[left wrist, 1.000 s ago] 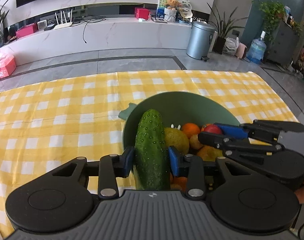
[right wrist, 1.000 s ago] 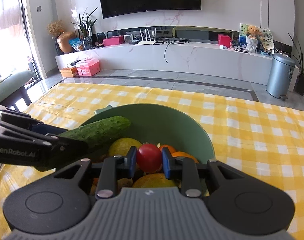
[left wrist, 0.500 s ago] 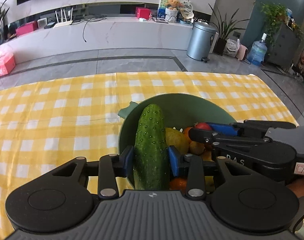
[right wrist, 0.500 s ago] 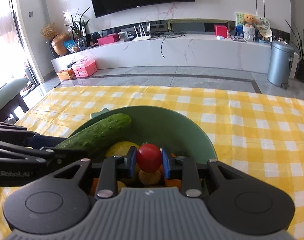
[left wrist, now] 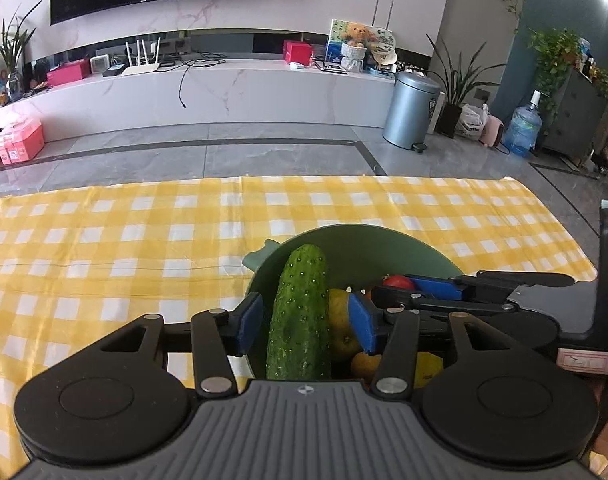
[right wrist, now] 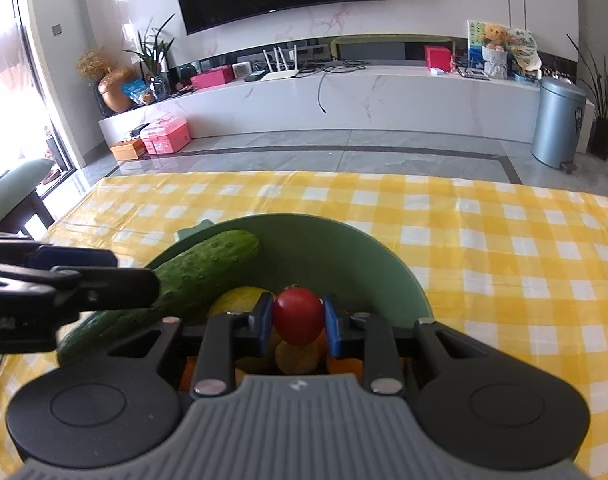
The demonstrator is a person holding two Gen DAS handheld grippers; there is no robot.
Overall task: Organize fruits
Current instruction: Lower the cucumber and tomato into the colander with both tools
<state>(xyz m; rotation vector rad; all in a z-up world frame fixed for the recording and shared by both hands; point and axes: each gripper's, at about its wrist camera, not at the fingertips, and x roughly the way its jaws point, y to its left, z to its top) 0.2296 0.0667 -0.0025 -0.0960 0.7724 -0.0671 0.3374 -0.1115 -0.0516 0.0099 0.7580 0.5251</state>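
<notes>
Yellow-check cloth covers the surface (left wrist: 103, 240); marble TV wall and grey floor lie behind. Green bowl (left wrist: 384, 244) sits near the front edge, already loaded w/ citrus and other fruit.

Change vs. half a second ago: left gripper (left wrist: 304, 322) had its blue pads pressed on the cucumber (left wrist: 301, 312); its jaws are now opening, w/ a clear gap on each side of the cucumber, which lies between them but is no longer clamped. Judged meaning: cucumber has been released into the bowl, so that item's placement looks done.

Cucumber orientation: long axis runs from the bowl's near-left side up toward the far-left rim. In the right wrist view the cucumber (right wrist: 191, 280) is tilted, its rounded tip raised against the bowl wall (right wrist: 344, 248) next to the small handle tab, its lower end at the near rim, partly hidden by the left gripper. It leans on the fruit pile rather than lying flat.

Right gripper (right wrist: 297, 320): jaws narrow, clamped on a small red tomato (right wrist: 297, 314), held above the fruit inside the bowl, not yet let go. Probable next step: release it.
</notes>
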